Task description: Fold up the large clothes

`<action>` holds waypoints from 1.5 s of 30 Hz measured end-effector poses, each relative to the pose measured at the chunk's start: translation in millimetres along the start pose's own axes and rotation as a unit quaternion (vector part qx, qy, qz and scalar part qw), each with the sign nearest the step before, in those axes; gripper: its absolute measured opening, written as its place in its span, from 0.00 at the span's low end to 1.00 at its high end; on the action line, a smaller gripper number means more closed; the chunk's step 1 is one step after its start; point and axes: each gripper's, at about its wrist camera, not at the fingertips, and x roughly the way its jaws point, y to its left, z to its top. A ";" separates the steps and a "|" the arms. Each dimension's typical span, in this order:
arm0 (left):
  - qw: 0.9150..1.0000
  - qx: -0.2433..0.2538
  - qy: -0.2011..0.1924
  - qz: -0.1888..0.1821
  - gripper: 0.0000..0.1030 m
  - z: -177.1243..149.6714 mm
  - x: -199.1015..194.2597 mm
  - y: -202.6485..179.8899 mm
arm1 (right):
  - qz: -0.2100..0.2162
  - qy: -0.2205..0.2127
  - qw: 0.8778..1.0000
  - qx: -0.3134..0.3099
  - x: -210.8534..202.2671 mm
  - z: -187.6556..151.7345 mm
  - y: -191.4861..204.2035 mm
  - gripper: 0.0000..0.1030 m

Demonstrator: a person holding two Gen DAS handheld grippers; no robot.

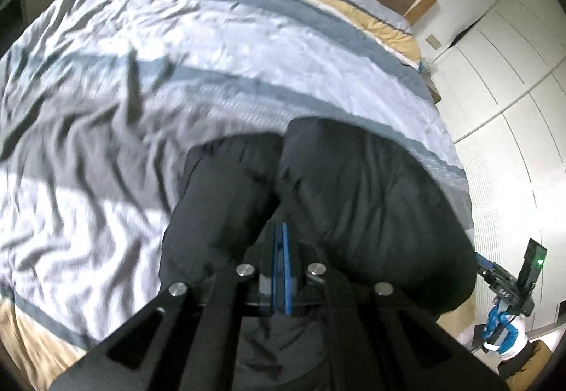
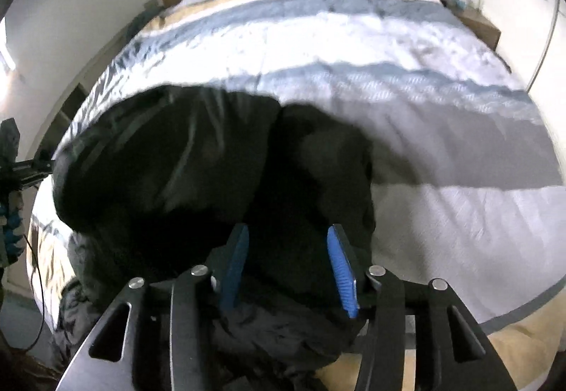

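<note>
Black padded garment lies bunched at the near edge of a bed, on a striped duvet of pale blue, grey and tan. It is crumpled into two rounded lobes, so its long axis and which way it points cannot be told. No label or writing can be read on it. The left gripper has its blue pads pressed together, with black cloth bunched close on both sides; whether any is pinched between them is unclear. The right gripper stands with its blue pads apart above the dark fabric, not pressing it.
</note>
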 end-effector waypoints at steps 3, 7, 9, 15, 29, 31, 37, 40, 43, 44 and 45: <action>1.000 0.015 -0.003 0.002 0.03 16.9 5.6 -18.3 | 0.008 -0.013 1.000 -0.005 -6.2 19.9 7.4 0.56; 1.000 0.026 -0.001 -0.006 0.03 36.9 22.9 -40.6 | 0.022 -0.025 0.999 -0.019 -3.3 47.7 27.9 0.60; 0.999 0.030 -0.001 -0.013 0.03 46.4 33.6 -50.9 | 0.031 -0.027 0.999 -0.033 5.3 63.9 44.1 0.61; 0.998 0.056 0.011 -0.031 0.03 61.5 70.0 -81.1 | 0.054 -0.018 0.996 -0.067 36.4 97.8 88.1 0.64; 0.996 0.035 0.069 -0.054 0.03 -32.0 115.6 -59.9 | 0.056 0.065 0.989 -0.121 81.1 48.6 107.2 0.66; 0.996 0.030 0.067 -0.053 0.04 -44.3 114.6 -55.1 | 0.055 0.071 0.988 -0.124 82.8 37.7 102.4 0.67; 0.996 0.057 0.066 -0.027 0.04 -68.9 124.5 -56.3 | 0.032 0.074 0.986 -0.149 92.9 10.9 95.1 0.68; 0.995 0.077 0.064 -0.001 0.04 -78.3 137.2 -62.6 | 0.025 0.071 0.987 -0.145 103.6 1.8 91.6 0.70; 0.994 0.090 0.064 0.017 0.04 -83.2 148.9 -66.6 | 0.017 0.067 0.989 -0.134 116.5 -3.7 86.2 0.70; 0.994 0.088 0.066 0.019 0.04 -83.4 151.3 -66.0 | 0.015 0.067 0.989 -0.132 119.6 -4.4 85.4 0.71; 0.994 0.086 0.067 0.019 0.04 -83.3 152.3 -66.0 | 0.013 0.067 0.989 -0.130 121.4 -4.5 84.8 0.71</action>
